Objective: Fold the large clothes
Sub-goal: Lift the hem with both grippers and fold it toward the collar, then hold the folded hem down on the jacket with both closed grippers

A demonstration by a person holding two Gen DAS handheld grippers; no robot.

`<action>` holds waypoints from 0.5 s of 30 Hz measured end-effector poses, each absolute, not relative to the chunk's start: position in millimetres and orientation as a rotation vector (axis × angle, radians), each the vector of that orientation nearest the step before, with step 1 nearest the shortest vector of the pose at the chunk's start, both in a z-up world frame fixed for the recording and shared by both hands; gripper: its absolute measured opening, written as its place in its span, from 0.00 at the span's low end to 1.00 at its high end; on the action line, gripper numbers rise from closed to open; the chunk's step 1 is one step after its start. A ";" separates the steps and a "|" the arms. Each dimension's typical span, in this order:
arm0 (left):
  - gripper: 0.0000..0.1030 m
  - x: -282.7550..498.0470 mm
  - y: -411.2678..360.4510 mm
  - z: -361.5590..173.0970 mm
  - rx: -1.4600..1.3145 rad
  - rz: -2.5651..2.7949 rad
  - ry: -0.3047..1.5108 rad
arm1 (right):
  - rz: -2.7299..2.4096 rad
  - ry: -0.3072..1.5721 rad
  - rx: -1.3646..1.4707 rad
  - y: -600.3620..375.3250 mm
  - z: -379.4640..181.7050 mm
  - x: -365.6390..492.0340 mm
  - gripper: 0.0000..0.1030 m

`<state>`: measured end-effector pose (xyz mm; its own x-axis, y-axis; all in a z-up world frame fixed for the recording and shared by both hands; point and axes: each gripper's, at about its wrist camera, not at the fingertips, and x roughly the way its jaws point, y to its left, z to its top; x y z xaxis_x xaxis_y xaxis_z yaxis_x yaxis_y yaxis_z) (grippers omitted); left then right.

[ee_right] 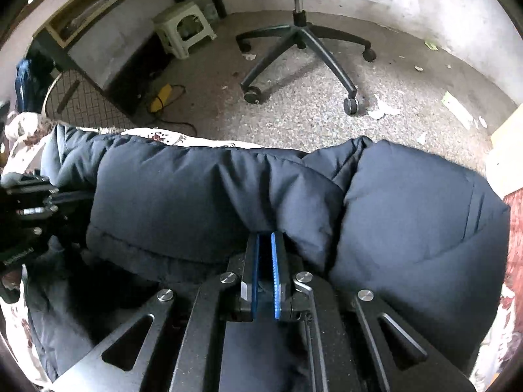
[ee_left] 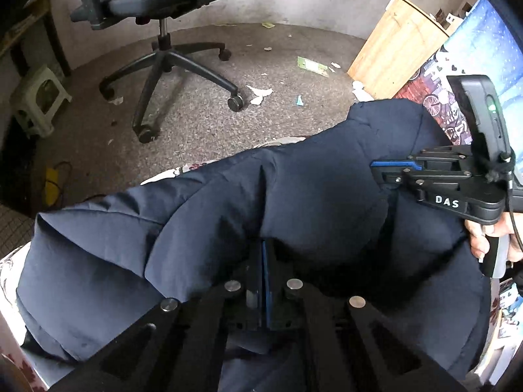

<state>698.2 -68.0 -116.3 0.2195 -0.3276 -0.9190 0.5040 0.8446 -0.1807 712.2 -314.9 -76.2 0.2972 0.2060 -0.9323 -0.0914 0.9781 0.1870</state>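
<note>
Here both claws, left claw [ee_left: 263,254] and right claw [ee_right: 267,248], point steeply down, seemingly pinching the navy jacket [ee_right: 202,189].

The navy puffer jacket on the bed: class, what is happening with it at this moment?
A person is folding a navy puffer jacket that lies on a floral bedsheet. The left hand-held gripper and the right hand-held gripper both point steeply down, each shut on a bunch of the jacket's fabric. The jacket is bulky and doubled over, not yet a neat fold. An office chair stands on the littered floor beyond.
</note>
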 end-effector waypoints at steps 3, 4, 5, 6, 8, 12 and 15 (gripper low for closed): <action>0.03 677.4 -65.1 -117.3 0.220 -0.618 1.231 | 0.211 1.251 0.049 -311.0 -74.1 684.2 0.05; 0.03 671.5 -62.7 -119.6 0.217 -0.630 1.238 | 0.212 1.246 0.048 -311.6 -75.3 679.6 0.05; 0.03 665.1 -59.7 -125.6 0.204 -0.635 1.251 | 0.212 1.231 0.052 -312.5 -77.8 673.2 0.05; 0.03 662.5 -57.8 -127.2 0.187 -0.627 1.242 | 0.214 1.222 0.062 -315.9 -77.0 673.8 0.05; 0.03 665.4 -56.3 -127.4 0.146 -0.613 1.244 | 0.202 1.228 0.122 -321.5 -70.4 677.3 0.05; 0.03 667.7 -54.5 -126.3 0.121 -0.613 1.247 | 0.245 1.135 0.213 -317.9 -36.7 670.6 0.05; 0.03 663.9 -55.6 -126.1 0.139 -0.609 1.233 | 0.329 1.127 0.241 -297.8 -30.0 673.9 0.05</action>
<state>663.9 -55.6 -126.1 0.1951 -0.3600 -0.9123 0.5060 0.8338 -0.2207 673.9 -297.8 -30.0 0.3896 0.3759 -0.8408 -0.1349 0.9264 0.3516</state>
